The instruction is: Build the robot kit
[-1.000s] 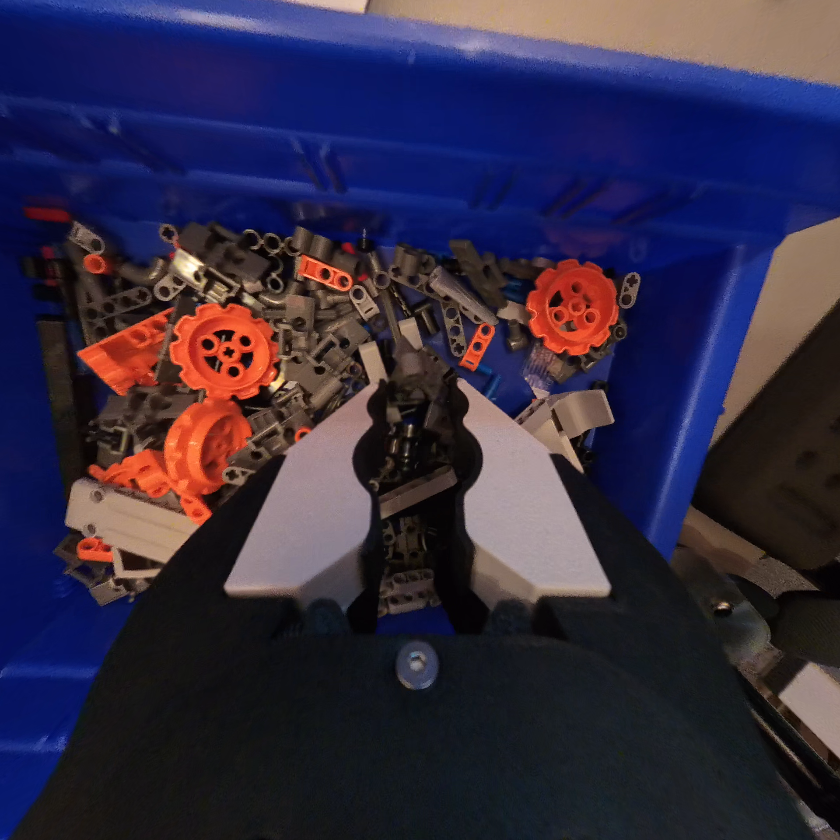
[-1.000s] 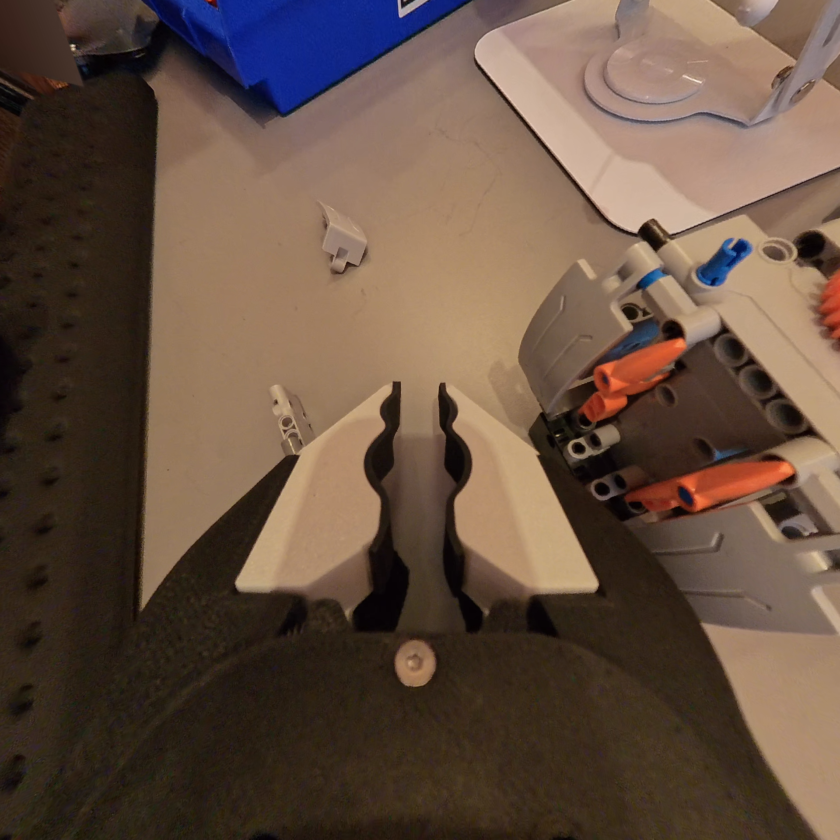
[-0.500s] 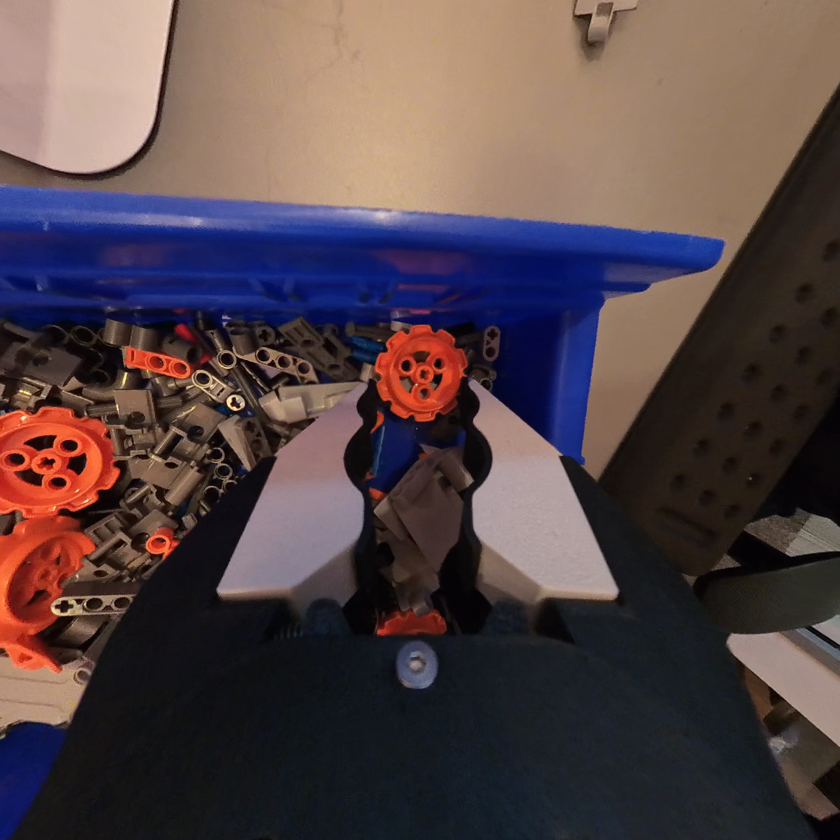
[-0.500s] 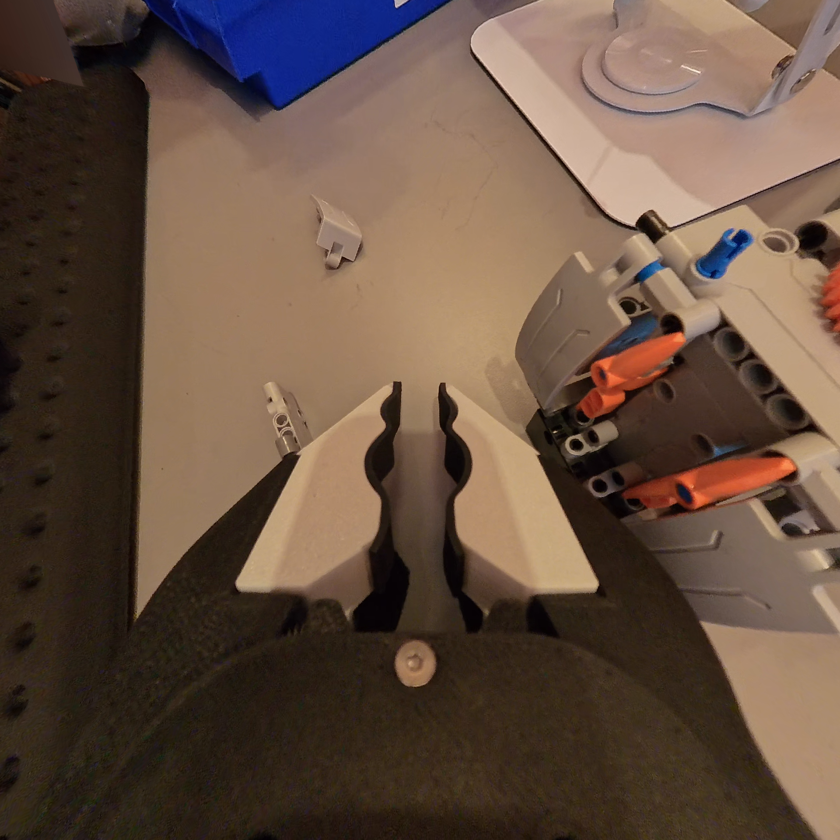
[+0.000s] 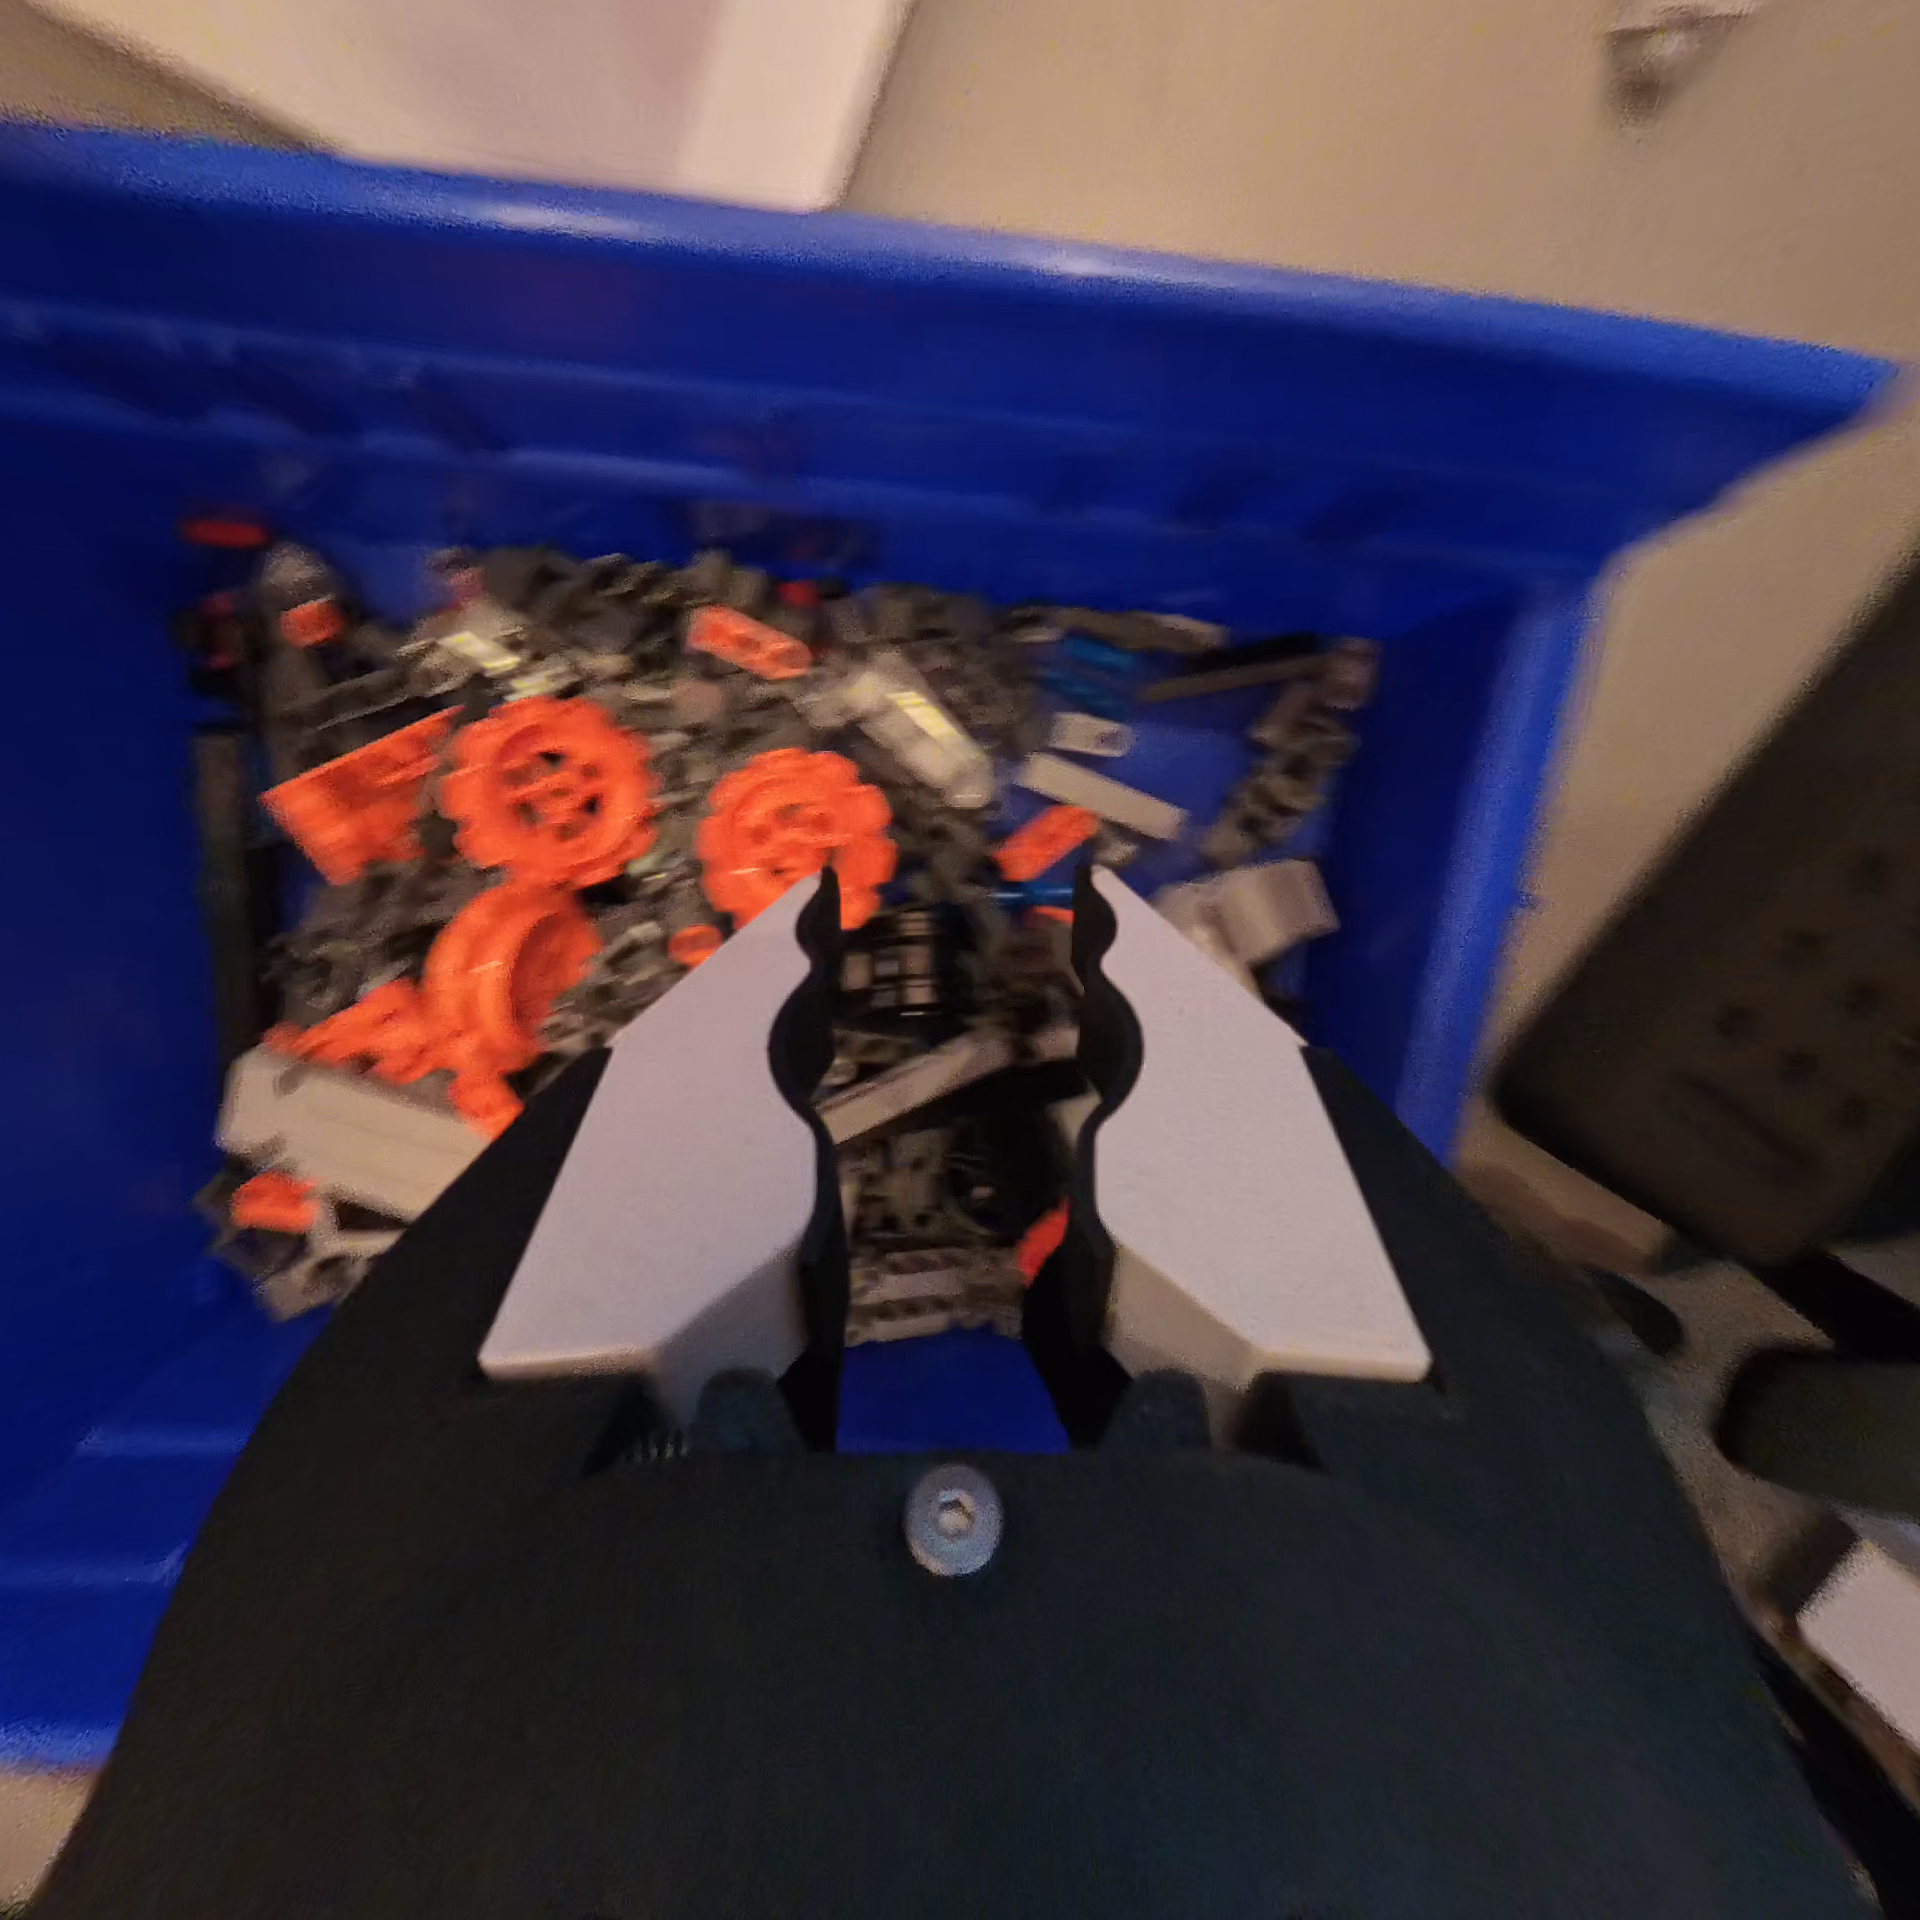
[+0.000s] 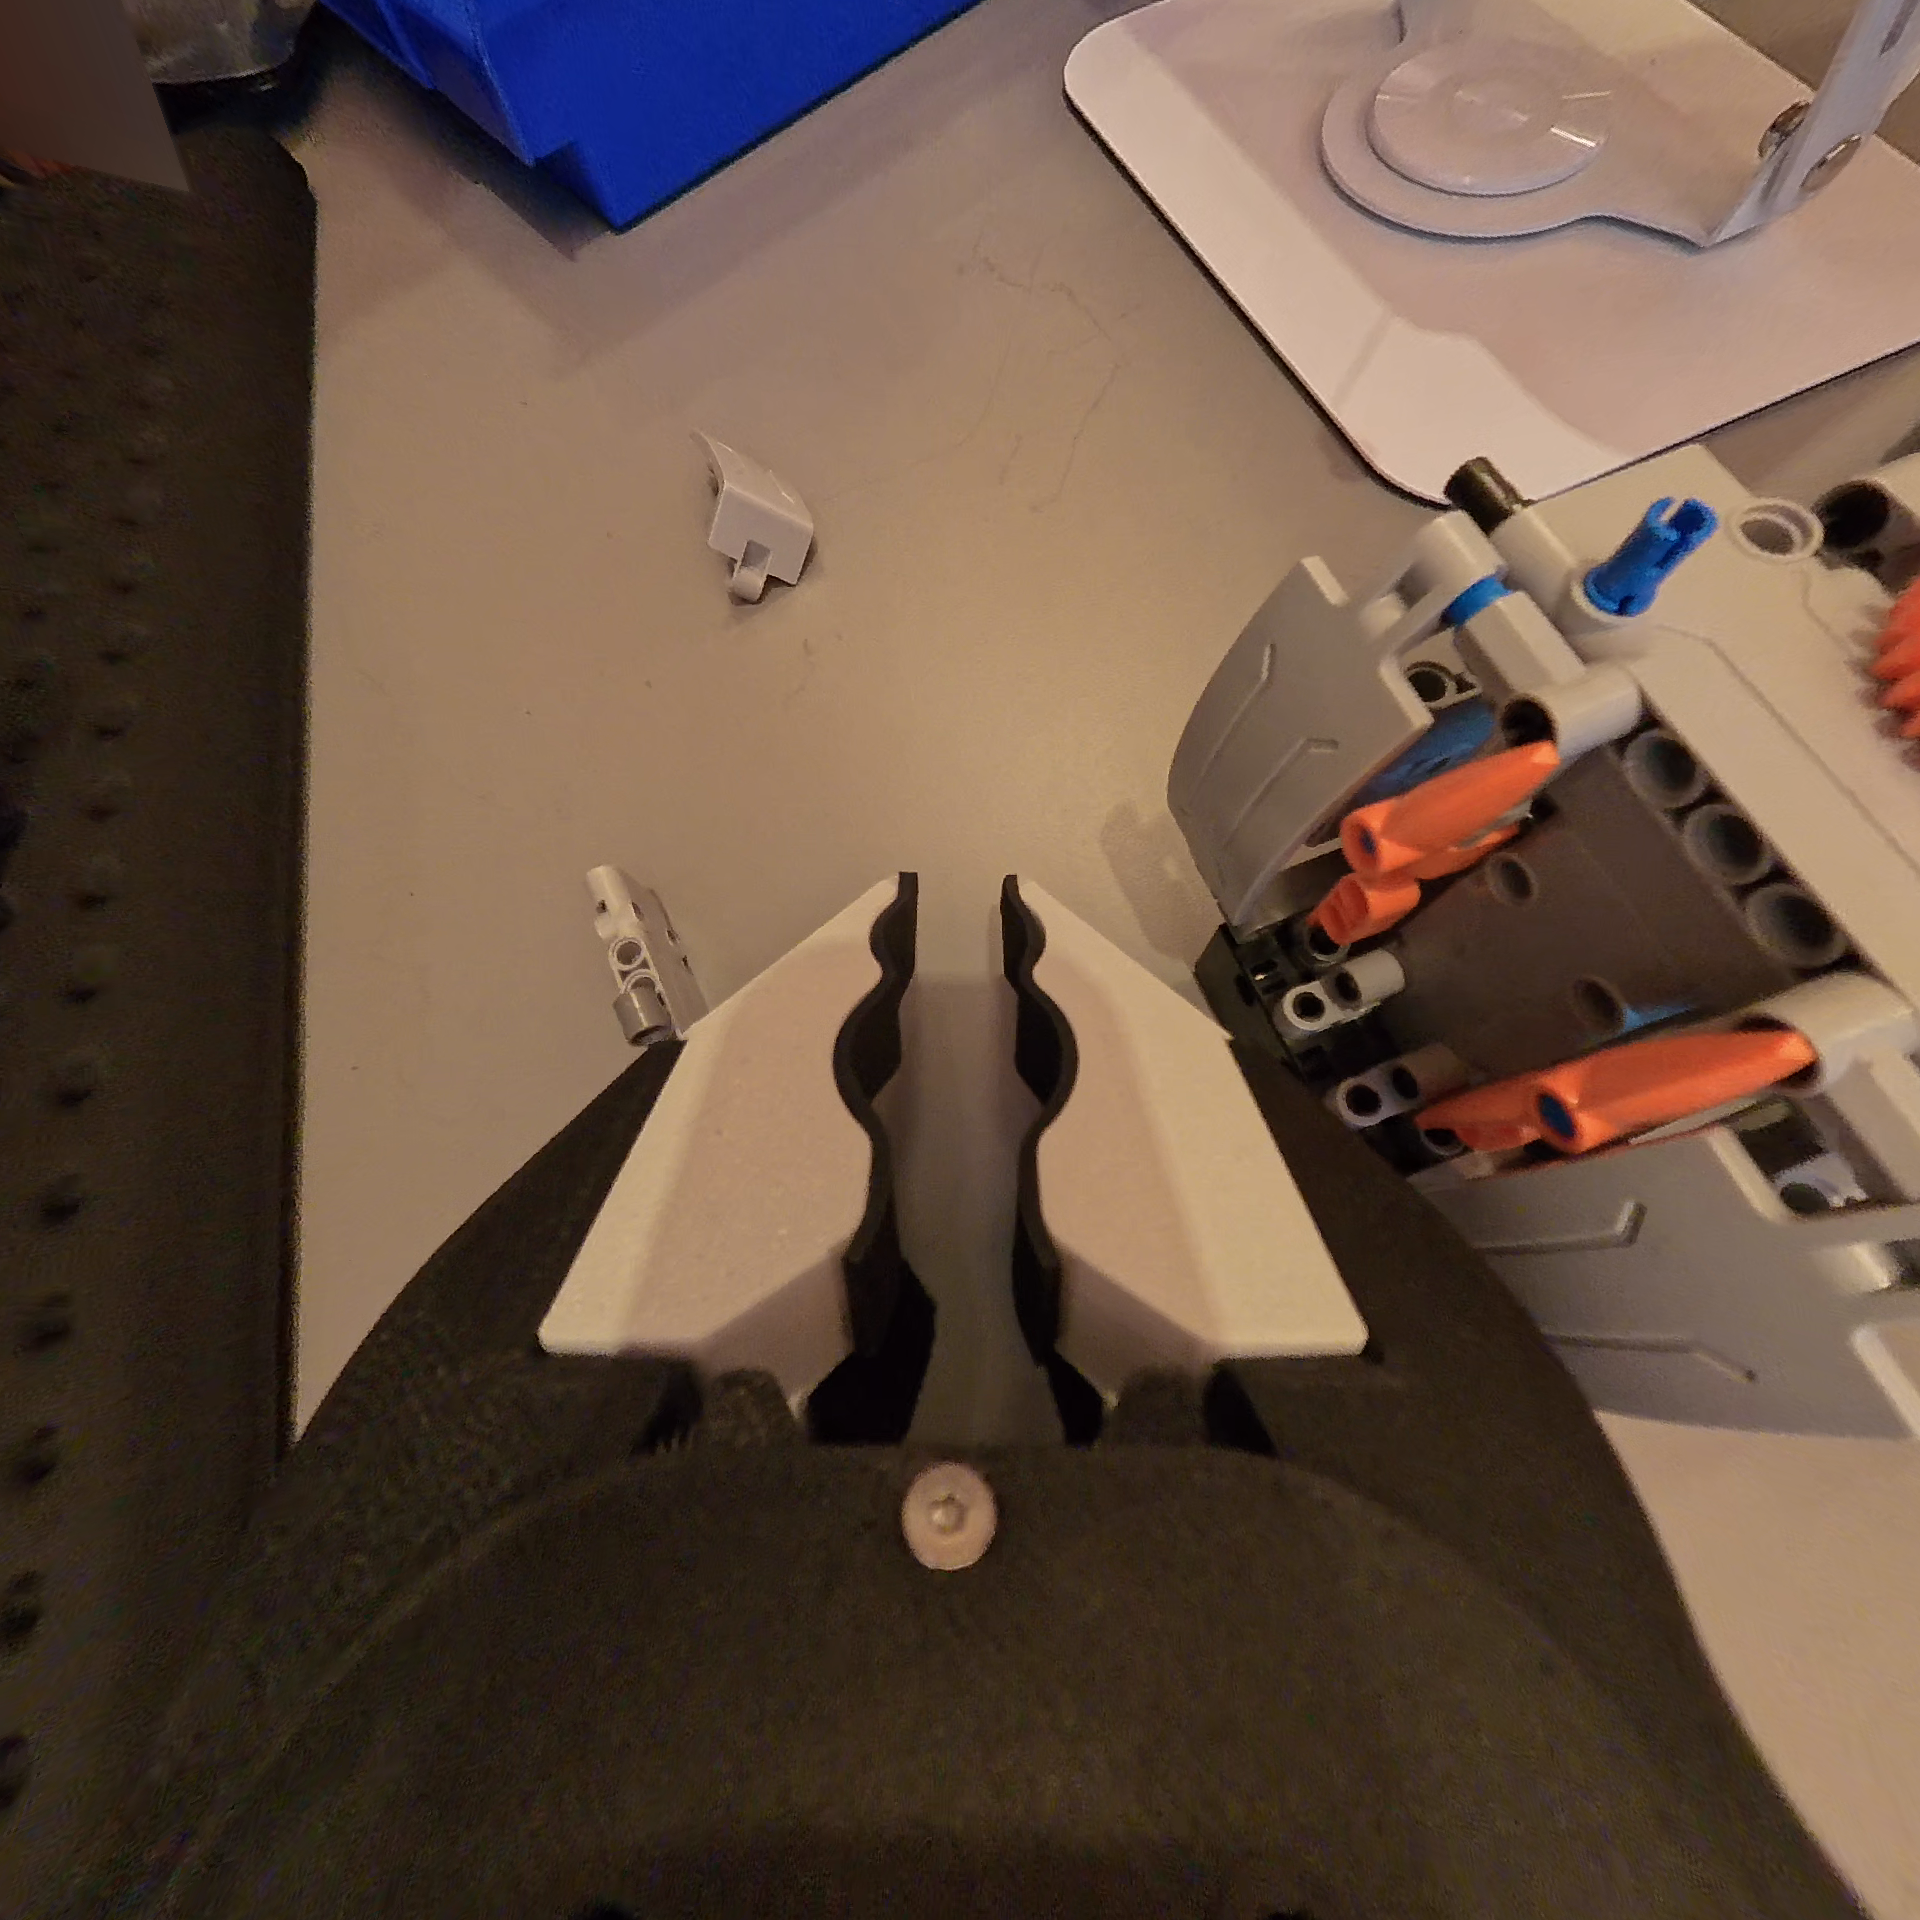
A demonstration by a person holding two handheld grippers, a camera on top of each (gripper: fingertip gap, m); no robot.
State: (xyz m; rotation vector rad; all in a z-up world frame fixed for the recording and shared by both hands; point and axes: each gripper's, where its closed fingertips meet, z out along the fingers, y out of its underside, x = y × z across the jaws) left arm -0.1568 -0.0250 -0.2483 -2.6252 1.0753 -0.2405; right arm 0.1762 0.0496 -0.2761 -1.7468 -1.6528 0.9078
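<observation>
While the left wrist view is pretty blurry, we can see our left gripper (image 5: 951,894) with jaws spread and empty over the blue bin (image 5: 935,343) full of grey and orange building pieces (image 5: 644,831). Our right gripper (image 6: 958,883) hangs above the table (image 6: 935,416), jaws slightly parted around nothing, between a small grey connector (image 6: 639,966) and the built model (image 6: 1558,935).
</observation>
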